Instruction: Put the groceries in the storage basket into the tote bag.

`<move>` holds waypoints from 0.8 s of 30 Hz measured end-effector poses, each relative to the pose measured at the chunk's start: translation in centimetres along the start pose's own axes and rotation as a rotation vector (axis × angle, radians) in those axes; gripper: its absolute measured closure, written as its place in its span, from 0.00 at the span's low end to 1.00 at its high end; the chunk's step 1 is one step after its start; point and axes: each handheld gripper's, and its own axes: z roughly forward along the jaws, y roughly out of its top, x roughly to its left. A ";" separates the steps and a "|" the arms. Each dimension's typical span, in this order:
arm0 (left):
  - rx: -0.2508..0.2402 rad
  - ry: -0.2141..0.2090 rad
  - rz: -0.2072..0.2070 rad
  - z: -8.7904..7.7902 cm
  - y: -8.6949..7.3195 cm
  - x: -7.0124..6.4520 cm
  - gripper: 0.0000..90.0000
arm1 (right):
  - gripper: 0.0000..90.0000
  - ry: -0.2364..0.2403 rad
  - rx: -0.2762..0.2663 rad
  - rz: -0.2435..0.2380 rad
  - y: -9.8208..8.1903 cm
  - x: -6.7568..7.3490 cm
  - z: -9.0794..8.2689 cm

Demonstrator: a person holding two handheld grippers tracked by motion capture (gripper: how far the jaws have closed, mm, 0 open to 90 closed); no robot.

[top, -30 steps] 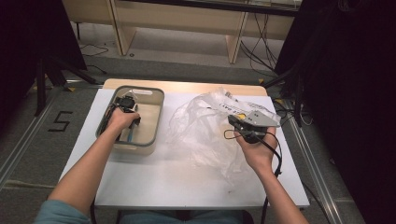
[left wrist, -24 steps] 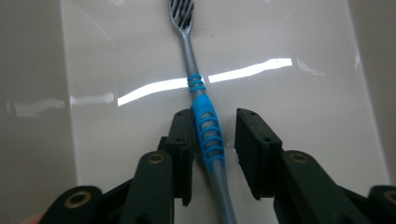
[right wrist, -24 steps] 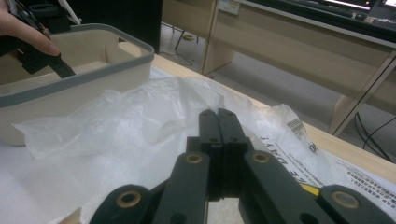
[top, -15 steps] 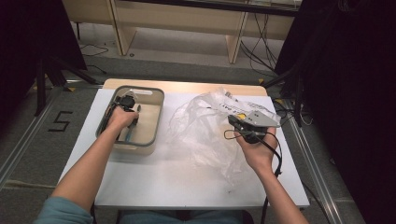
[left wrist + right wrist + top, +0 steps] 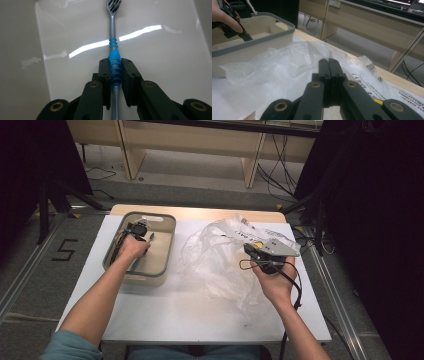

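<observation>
One toothbrush (image 5: 114,60), grey handle with blue grip rings, lies inside the beige bin (image 5: 162,247); its bristle head is cut off at the top edge of the left gripper view. The left gripper (image 5: 115,72) has just been closing and pinches the handle. One bin, one crumpled clear plastic bag (image 5: 215,257) beside it. The right gripper (image 5: 329,65), pressed together, sits at the bag; whether any film is caught is unclear.

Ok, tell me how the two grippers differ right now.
The left gripper has just been closing and its pads clamp a toothbrush; the right gripper is shut, pads together. The left one reaches down into the bin; the right one is over the plastic bag, beside the bin. Both have black jaws.
</observation>
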 end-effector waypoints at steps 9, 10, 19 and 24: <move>-0.012 -0.045 -0.052 -0.1 -0.2 0.7 0.87 | 1.00 0.000 0.001 0.008 -0.1 0.0 0.0; -0.016 -0.048 -0.055 -0.1 -0.3 0.8 0.87 | 1.00 0.000 0.002 0.010 -0.2 -0.1 0.1; -0.064 -0.058 -0.059 -0.6 -0.4 1.0 0.87 | 1.00 -0.004 -0.005 0.012 -0.1 -0.1 0.0; -0.100 -0.072 -0.061 -1.3 -0.4 1.1 0.87 | 1.00 -0.003 -0.006 0.012 -0.1 -0.1 0.0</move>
